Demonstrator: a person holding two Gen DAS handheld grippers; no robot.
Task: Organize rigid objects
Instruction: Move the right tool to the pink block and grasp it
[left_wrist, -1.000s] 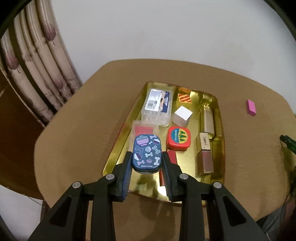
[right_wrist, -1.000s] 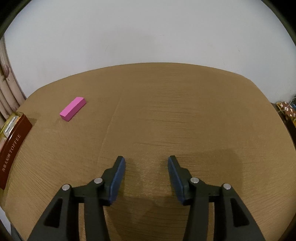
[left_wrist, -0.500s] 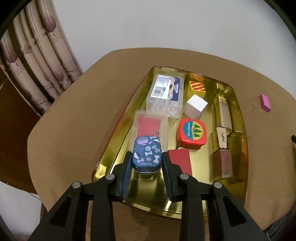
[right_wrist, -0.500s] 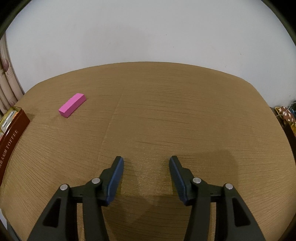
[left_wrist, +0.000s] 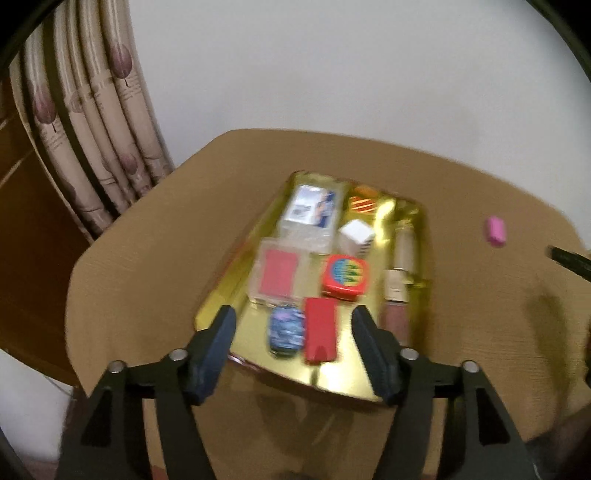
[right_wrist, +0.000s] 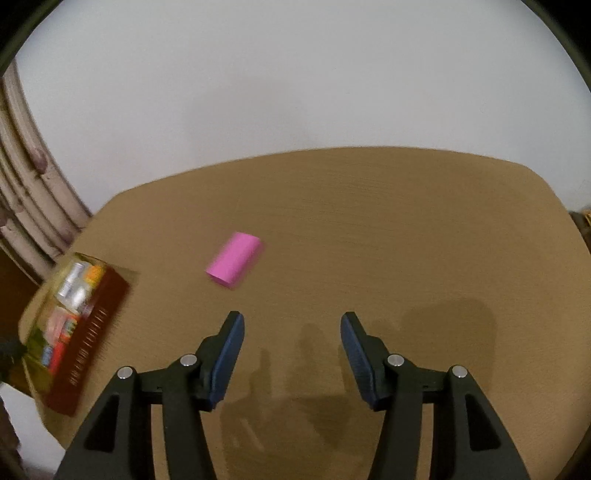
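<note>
A gold tray (left_wrist: 229, 291) on the brown table holds several small items. A blue patterned tin (left_wrist: 286, 331) lies at its near end beside a red flat case (left_wrist: 320, 334). My left gripper (left_wrist: 293, 328) is open above the tray's near end, the tin lying free between its fingers. A pink block (right_wrist: 234, 263) lies alone on the table; it also shows in the left wrist view (left_wrist: 495, 230). My right gripper (right_wrist: 291, 332) is open and empty, above the table, nearer than the block. The tray shows at the far left (right_wrist: 92, 339).
In the tray are a clear plastic box (left_wrist: 312, 212), a clear case with a red card (left_wrist: 279, 275), a white cube (left_wrist: 356, 232), a red round-cornered tin (left_wrist: 345, 277) and tube-shaped cosmetics (left_wrist: 400, 254). Curtains (left_wrist: 96, 122) hang left of the table.
My left gripper has opened and let go of the blue tin, which now lies in the tray, and has pulled back. My right gripper has swung left, bringing the pink block nearer its centre.
</note>
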